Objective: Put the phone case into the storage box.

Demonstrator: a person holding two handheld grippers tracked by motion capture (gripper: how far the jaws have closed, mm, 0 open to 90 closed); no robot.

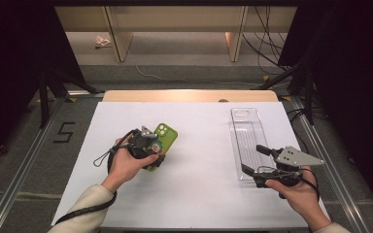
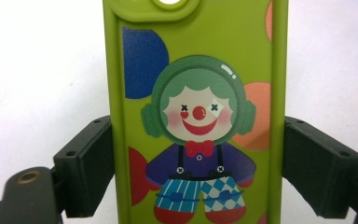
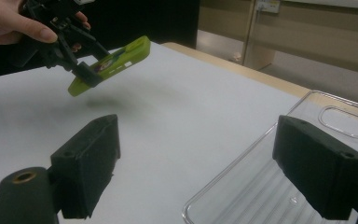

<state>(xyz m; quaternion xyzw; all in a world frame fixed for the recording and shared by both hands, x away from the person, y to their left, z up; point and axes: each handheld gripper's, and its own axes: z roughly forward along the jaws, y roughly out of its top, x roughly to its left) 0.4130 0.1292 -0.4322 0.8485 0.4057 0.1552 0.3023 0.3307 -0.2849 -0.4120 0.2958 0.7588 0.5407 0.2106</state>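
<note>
Left gripper (image 1: pixel 156 156) clamps the green phone case (image 1: pixel 163 138) by its long sides, lifted off the table, while the right gripper (image 1: pixel 255 162), jaws apart, sits at the clear case's (image 1: pixel 246 141) near end.

White table (image 1: pixel 189 194); clear phone case (image 1: pixel 246 141) flat on it.

Green clown-print phone case (image 2: pixel 196 116), tilted, lifted above table, clamped across its sides

Lime-green phone case (image 2: pixel 196 116) w/ clown print & blue/orange dots; clear tray (image 1: pixel 246 138); black claws.
</note>
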